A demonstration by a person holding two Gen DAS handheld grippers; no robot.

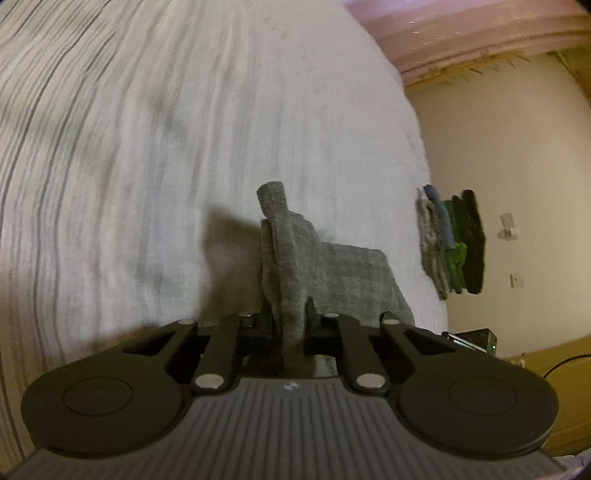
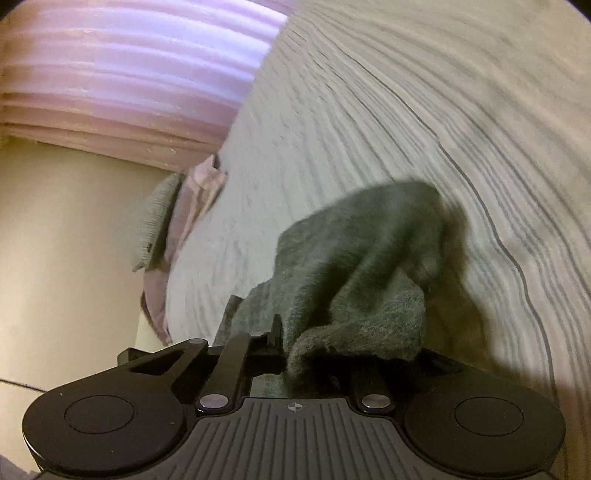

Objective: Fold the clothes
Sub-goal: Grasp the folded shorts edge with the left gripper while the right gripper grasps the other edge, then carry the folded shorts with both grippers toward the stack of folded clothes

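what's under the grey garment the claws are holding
Under the grey garment lies the striped white bedsheet. Both the left claw and the right claw pinch its fabric. The sheet right below its drooping folds is covered, so anything there cannot be seen.

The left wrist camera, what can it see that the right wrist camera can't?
Only the left wrist view shows the stack of folded clothes at the bed's edge and the wall sockets. Only the right wrist view shows the pink and grey clothes hanging over the bed's other edge. Both show the striped white bedsheet, a pink curtain, and a gripper, left or right, shut on grey cloth.
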